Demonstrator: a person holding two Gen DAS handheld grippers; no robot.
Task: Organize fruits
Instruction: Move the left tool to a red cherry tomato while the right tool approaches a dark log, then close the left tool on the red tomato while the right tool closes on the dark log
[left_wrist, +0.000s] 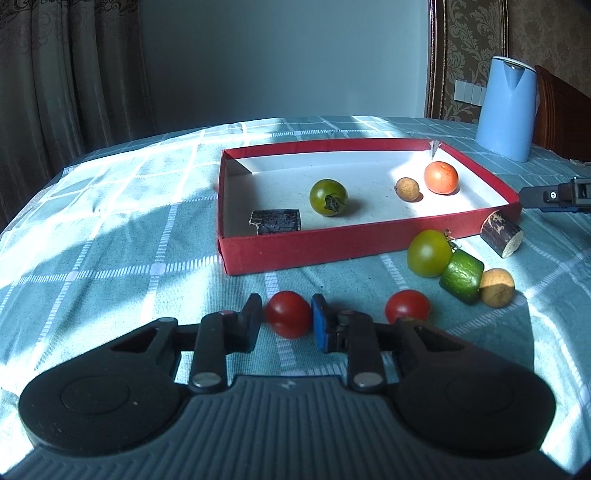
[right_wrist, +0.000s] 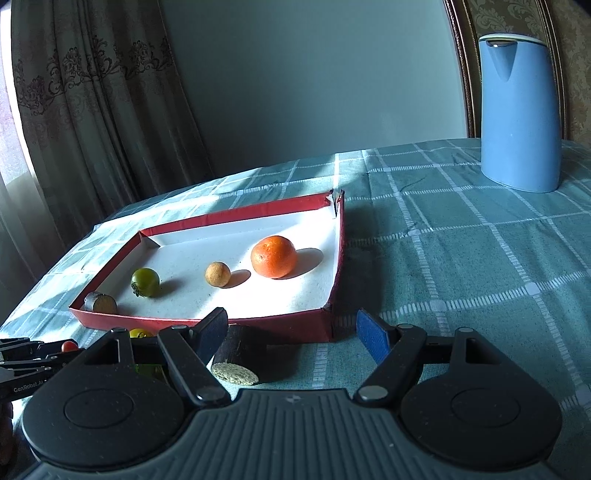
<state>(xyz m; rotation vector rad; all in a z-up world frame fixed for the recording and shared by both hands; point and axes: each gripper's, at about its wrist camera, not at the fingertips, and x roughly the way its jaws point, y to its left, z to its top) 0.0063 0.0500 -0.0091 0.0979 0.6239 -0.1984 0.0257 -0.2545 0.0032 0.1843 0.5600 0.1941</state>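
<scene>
Beside red box (left_wrist: 295, 251), left gripper (left_wrist: 286, 317) apparently pinching red tomato (left_wrist: 288, 314), right gripper (right_wrist: 291, 332) fingers spread.

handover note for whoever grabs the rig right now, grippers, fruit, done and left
Left gripper: shut on a red tomato on the tablecloth.
Right gripper: open, a dark cut stick piece between its jaws, not gripped.
Done, in the red box: green tomato, orange, small brown fruit, dark block.
Left outside: second red tomato, yellow-green tomato, lime piece, tan ball.
</scene>
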